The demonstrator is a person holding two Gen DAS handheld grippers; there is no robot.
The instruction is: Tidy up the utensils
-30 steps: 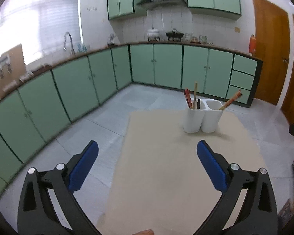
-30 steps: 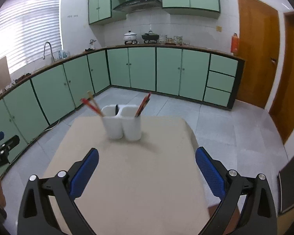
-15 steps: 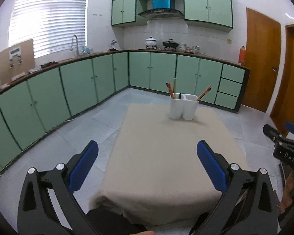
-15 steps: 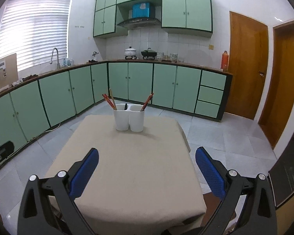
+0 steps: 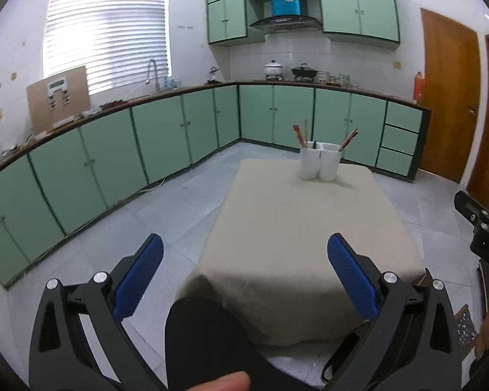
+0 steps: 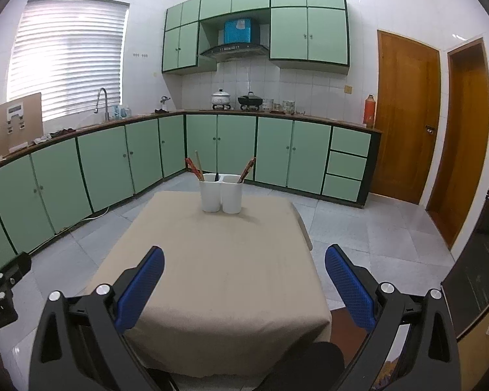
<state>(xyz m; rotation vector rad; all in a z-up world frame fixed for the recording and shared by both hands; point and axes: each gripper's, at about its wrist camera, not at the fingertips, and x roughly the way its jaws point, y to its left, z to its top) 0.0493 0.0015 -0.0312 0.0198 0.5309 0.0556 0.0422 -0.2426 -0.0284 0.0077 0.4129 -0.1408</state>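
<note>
Close to the cameras, the left gripper [image 5: 244,254] and the right gripper [image 6: 244,260] are both hanging in the air at the near edge of the table [image 6: 225,260]. Both sets of jaws are standing wide apart, and they are holding nothing. A dark knee [image 5: 205,332] is showing low down, just under the left gripper.

The table is wearing a plain tan cloth, and no loose sticks are lying on it.

Far across the table, a white holder [image 6: 221,197] with two cups side by side is sitting near the back edge. Red and wooden chopsticks [image 6: 192,166] are leaning out of the left cup. One more pair of chopsticks [image 6: 247,169] is leaning out of the right cup. Something dark is poking up between the cups, too small to name.

The sorting looks done or almost done. If a stick needs moving, a gripper should be going slowly across, closing on the top of just one stick, and lifting it straight up, so the holder is not tipping over.

Behind it all, green cupboards [image 6: 238,143] are lining the wall.
</note>
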